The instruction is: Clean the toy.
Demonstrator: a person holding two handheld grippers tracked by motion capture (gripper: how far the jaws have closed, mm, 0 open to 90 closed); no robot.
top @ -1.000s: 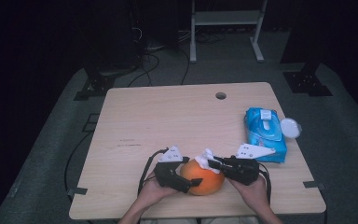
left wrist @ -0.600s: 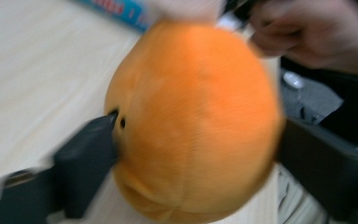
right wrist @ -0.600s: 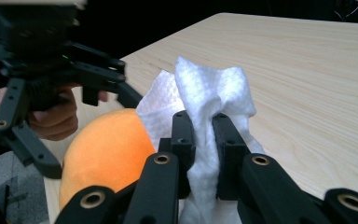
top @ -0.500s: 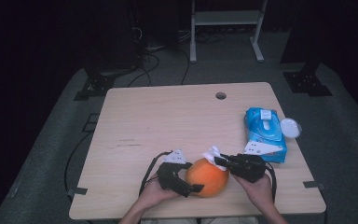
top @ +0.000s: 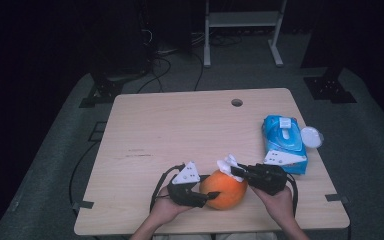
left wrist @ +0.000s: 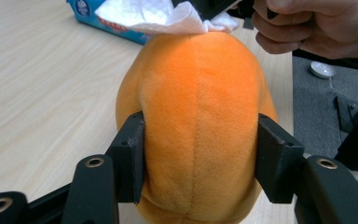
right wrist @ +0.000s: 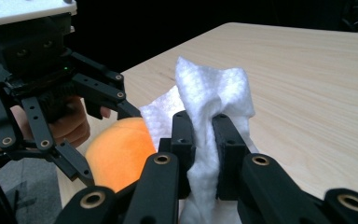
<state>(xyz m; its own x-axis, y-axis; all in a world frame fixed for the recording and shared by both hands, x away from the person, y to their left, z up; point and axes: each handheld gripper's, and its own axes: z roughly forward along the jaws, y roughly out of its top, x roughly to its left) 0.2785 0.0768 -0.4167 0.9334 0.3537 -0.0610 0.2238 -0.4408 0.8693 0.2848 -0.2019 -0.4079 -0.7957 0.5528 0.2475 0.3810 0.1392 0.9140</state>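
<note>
High view puts the orange plush ball [top: 223, 189] on the desk [top: 180, 130] close to its near edge, a little right of the middle, between the person's 2 hands. Left gripper [top: 200, 197] has its 2 jaws clamped on the ball's sides; in the left gripper view the dark pads press into the plush on either side of a seam, and the ball [left wrist: 196, 121] sits on the wood. Right gripper [top: 236, 171] has its jaws pinched together on a white wipe [right wrist: 214, 107], and that wipe lies against the top of the ball, at the side nearer the right edge of the desk. In the right gripper view the wipe bunches up between the 2 jaws, with the ball [right wrist: 119, 151] just beyond and below it.

Judging from this, the step in hand is wiping the ball's surface while the other gripper steadies it. The next move likely calls for dragging the wipe across the plush with light pressure, keeping the left grip firm so the soft ball does not roll or squash out.

Further out, a blue wipes pack [top: 284, 142] lies near the right edge of the desk, with a small white lid [top: 312, 136] just beside it at that edge.
</note>
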